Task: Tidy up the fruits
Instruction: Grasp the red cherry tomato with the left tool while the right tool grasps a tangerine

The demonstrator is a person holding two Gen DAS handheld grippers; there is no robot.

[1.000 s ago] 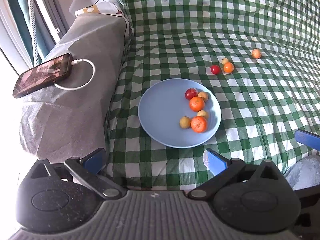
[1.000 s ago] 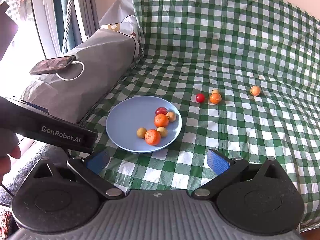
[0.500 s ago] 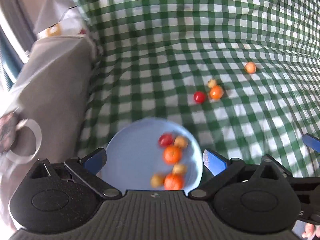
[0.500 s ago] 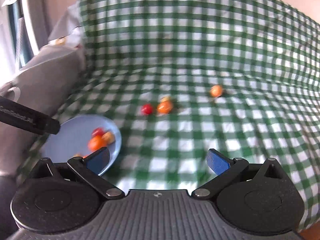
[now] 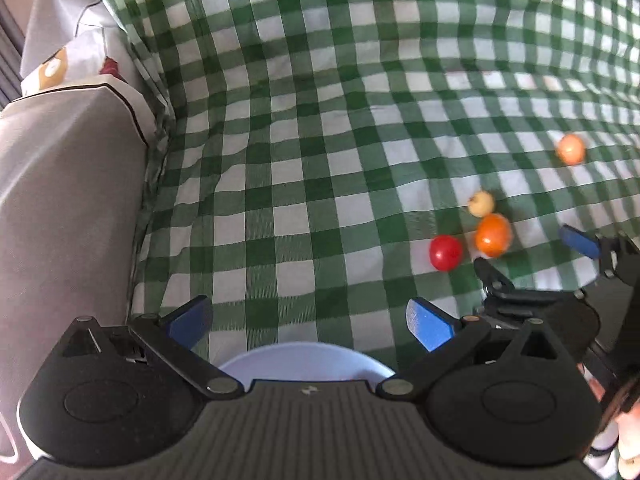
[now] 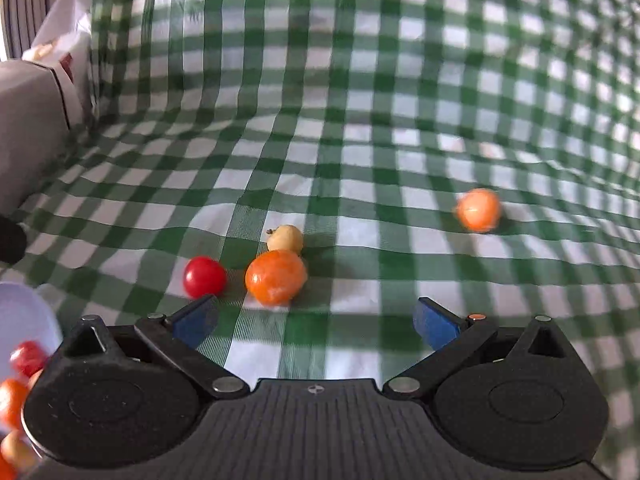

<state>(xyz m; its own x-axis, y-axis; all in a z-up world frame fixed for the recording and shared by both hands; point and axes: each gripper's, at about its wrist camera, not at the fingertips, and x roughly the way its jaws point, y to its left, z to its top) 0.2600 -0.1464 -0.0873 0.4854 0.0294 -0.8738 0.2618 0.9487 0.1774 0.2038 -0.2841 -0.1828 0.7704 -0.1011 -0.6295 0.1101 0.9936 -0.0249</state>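
Note:
On the green checked cloth lie a red fruit, an orange mandarin and a small yellow fruit close together, and a paler orange fruit further right. My right gripper is open and empty just short of the mandarin. The same cluster shows in the left wrist view: red fruit, mandarin, yellow fruit. My left gripper is open and empty above the far rim of the blue plate. The plate's edge holds several fruits at the right view's lower left.
A grey covered cushion rises along the left side. The cloth climbs up a backrest behind the fruits. The right gripper's body appears at the lower right of the left wrist view.
Both grippers have moved forward and to the right towards the loose fruits. The plate has slid under the left gripper. The phone is out of view. Both stayed open.

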